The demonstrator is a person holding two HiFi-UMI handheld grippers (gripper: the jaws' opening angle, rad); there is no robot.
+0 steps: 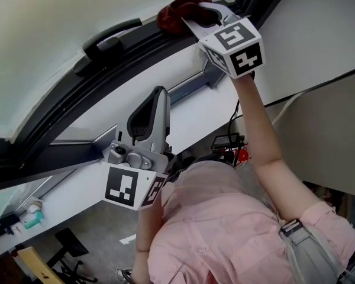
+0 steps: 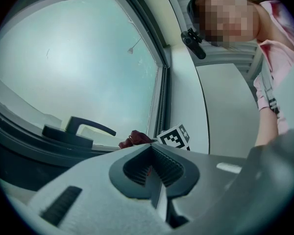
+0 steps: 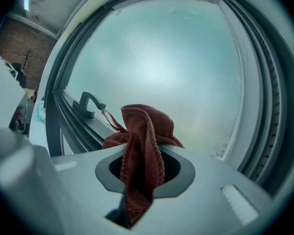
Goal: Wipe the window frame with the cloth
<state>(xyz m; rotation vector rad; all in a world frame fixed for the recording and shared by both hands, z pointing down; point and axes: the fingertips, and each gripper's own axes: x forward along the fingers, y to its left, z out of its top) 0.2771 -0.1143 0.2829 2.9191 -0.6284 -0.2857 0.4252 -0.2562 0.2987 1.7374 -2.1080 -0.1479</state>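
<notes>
A: Cloth (image 1: 178, 12)?
B: Red, bunched, 12 o'clock in head view, against window frame (image 1: 77, 93). Right gripper (image 1: 202, 15) clamped on it.
A: Left gripper (image 1: 157, 96)?
B: Jaws together, nothing between; 7 o'clock of cloth. Handle (image 1: 109, 37) at cloth's 9 o'clock.

This looks like a workroom or lab, not a home. A dark grey metal window frame (image 1: 65, 105) with a black lever handle (image 1: 109, 37) runs above a plain white sill (image 1: 165, 70). Below, black cables and small devices (image 1: 228, 142) lie near a grey floor (image 1: 94, 235) and black stand legs (image 1: 68, 248).
</notes>
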